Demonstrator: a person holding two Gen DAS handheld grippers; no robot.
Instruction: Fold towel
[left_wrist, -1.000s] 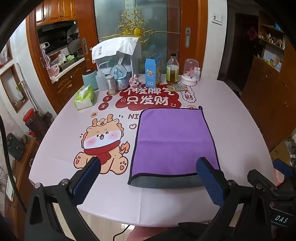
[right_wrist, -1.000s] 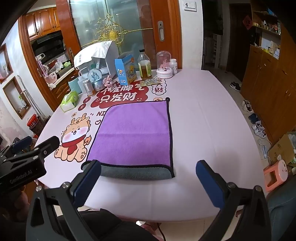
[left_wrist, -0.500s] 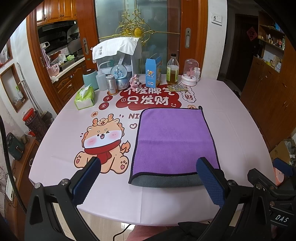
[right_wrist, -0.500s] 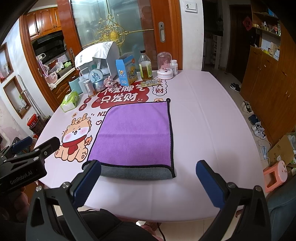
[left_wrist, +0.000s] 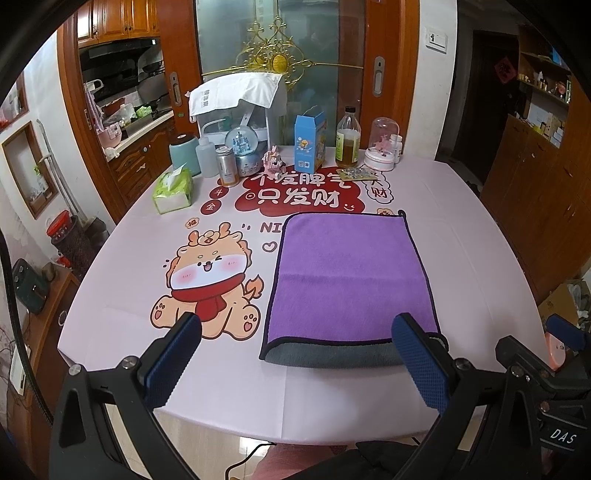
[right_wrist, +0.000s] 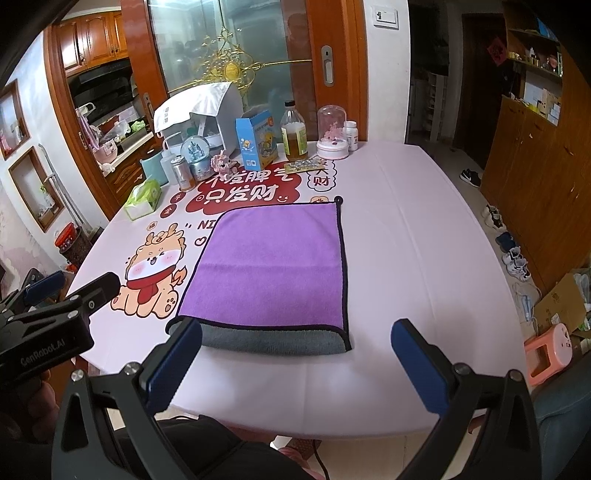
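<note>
Nothing's really changed over the last sec: purple microfibre towel w/ grey underside (left_wrist: 351, 280) lies flat near the desk's front edge, already doubled. Left tool (left_wrist: 295, 365) & right tool (right_wrist: 295, 365) hang released, empty; prob. next fold pending.

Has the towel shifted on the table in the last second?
No. The towel keeps its far edge just under the red lettering and its left edge beside the dragon.
</note>
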